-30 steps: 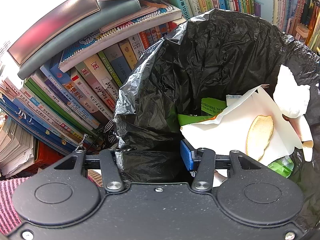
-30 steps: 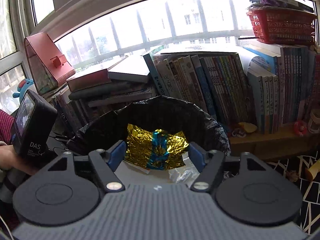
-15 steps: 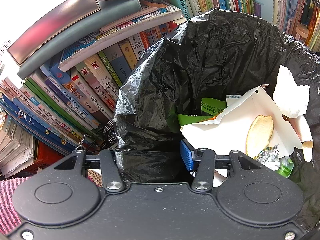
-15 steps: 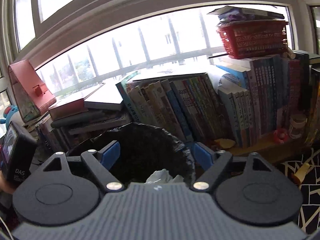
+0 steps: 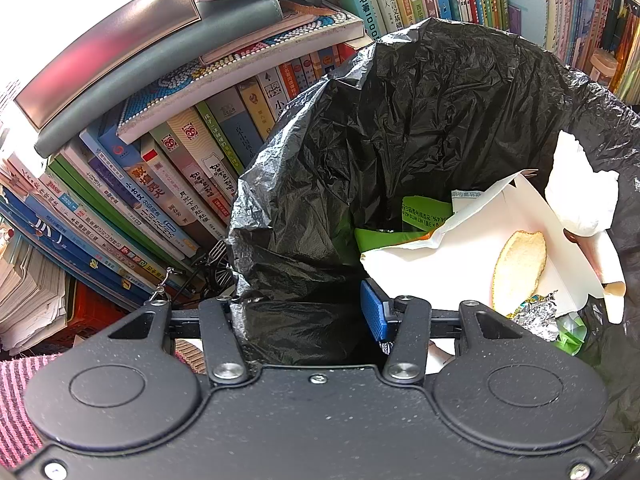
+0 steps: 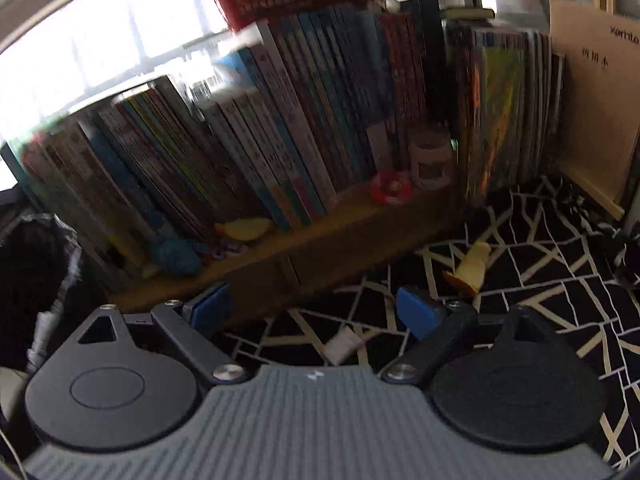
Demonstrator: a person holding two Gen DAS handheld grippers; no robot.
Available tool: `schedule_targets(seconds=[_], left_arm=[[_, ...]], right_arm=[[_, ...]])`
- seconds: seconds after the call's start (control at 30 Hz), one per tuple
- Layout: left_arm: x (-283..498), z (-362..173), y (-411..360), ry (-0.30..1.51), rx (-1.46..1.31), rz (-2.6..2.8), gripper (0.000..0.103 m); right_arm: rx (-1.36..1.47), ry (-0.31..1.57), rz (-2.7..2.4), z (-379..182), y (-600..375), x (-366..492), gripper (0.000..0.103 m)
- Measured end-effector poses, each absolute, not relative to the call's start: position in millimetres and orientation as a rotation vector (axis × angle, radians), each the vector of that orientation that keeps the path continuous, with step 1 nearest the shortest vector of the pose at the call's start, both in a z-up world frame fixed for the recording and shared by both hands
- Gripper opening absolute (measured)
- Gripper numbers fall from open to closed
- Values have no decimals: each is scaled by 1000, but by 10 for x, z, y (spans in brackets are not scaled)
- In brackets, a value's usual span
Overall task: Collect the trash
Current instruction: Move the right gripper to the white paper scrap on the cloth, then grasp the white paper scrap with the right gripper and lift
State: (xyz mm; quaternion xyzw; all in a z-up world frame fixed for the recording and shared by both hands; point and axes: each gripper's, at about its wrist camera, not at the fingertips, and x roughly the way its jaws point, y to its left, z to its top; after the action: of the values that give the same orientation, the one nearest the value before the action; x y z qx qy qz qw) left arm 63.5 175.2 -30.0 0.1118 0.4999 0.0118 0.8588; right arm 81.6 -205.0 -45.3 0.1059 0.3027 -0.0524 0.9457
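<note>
Left gripper (image 5: 306, 312) clamped on black bag (image 5: 420, 128) rim; right gripper (image 6: 314, 312) jaws opening, nothing between, above patterned floor (image 6: 540, 280)

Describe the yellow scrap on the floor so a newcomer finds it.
Start at the black rug with pale crack lines in front of the bookshelf. The yellow scrap lies there, just beyond the right gripper, whose jaws are opening with nothing between them. It is cone-shaped with an orange edge, unlike the flat white scrap.

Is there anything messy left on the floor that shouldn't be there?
Yes. A yellowish peel-like scrap and a small white piece of paper lie loose on the black patterned rug, outside the black trash bag. Everything else sits on the shelf.
</note>
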Motion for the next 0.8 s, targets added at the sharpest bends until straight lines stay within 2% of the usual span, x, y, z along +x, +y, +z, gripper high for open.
schedule_targets(seconds=[0.2,0.33,0.5,0.57,0.63,0.7,0.77,0.8], left_arm=[[636,-299,1749,1050,235,26,47],[636,-298,1736,1049,236,28,47],[641,-301,1731,1051,235,34,47],[643,-301,1722,1049,238,35,47],[642,-303,1727,1048,239,35,47],[642,-303,1726,1047,239,35,47],[641,-302,1727,1048,237,36,47],[641,-302,1728,1048,236,36,47]], right_arm=[[123,787,-160,-1035,-2110,1023,90],[64,786,-150,-1338,-2168,1012,73],[56,791,-170,-1584,-2193,984,73],[37,794,-157,-1631,-2158,1000,77],[14,794,-149,-1678,-2121,1017,86],[4,804,-149,-1734,-2102,1031,88],[1,807,-159,-1778,-2093,1032,88],[8,805,-152,-1780,-2093,1024,80]])
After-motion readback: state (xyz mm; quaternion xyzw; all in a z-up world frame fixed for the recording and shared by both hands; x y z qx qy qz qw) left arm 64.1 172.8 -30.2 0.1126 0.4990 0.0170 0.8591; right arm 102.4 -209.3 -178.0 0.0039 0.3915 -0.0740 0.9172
